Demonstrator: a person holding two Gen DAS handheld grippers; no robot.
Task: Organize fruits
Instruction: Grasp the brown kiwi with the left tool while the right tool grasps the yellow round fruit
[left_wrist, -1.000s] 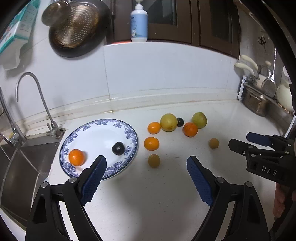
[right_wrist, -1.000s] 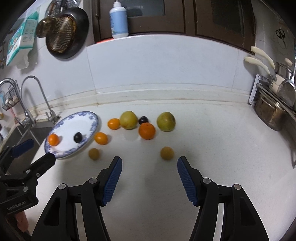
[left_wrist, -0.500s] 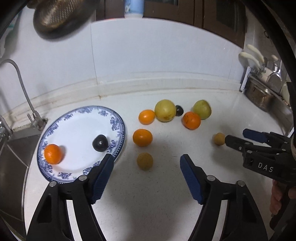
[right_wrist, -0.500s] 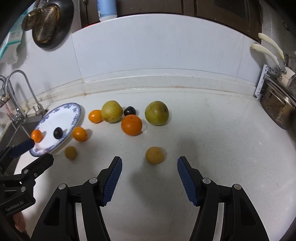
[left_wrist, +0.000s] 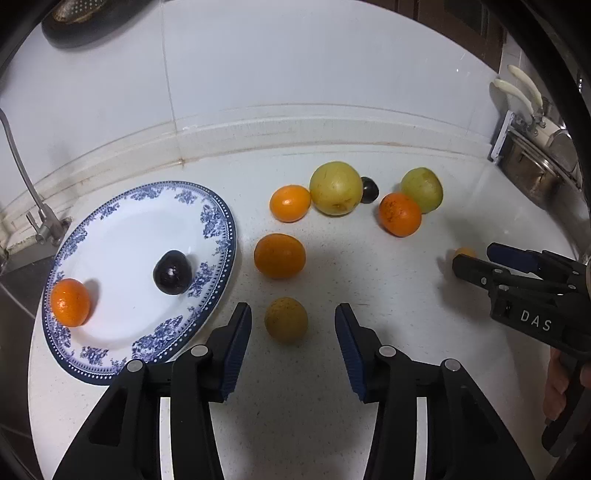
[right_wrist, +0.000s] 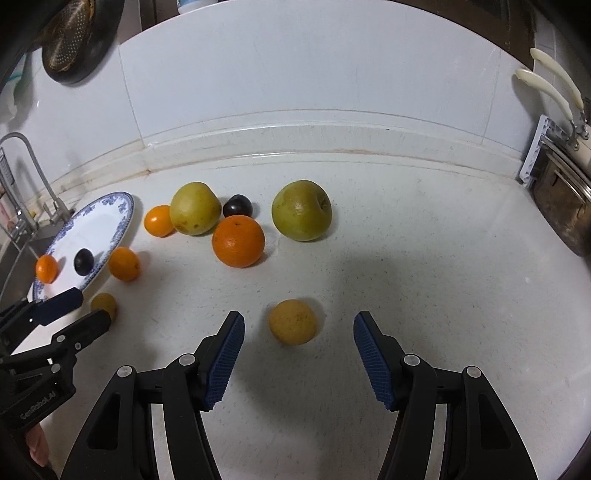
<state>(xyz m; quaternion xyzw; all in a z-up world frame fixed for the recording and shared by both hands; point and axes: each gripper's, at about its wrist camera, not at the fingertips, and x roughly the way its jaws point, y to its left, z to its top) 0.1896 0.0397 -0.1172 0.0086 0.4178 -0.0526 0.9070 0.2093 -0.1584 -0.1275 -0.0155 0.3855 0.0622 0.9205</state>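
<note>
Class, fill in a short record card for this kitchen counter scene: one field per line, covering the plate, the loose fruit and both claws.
plate: blue-patterned plate, holding one orange and one dark plum
loose fruit on counter: eight pieces
left claw: left claw open, either side of a small brownish fruit
right claw: right claw open, either side of a small yellow fruit
fruit gripped: none

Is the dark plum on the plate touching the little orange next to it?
Apart. The left wrist view shows bare white plate between the plum and the orange.
</note>
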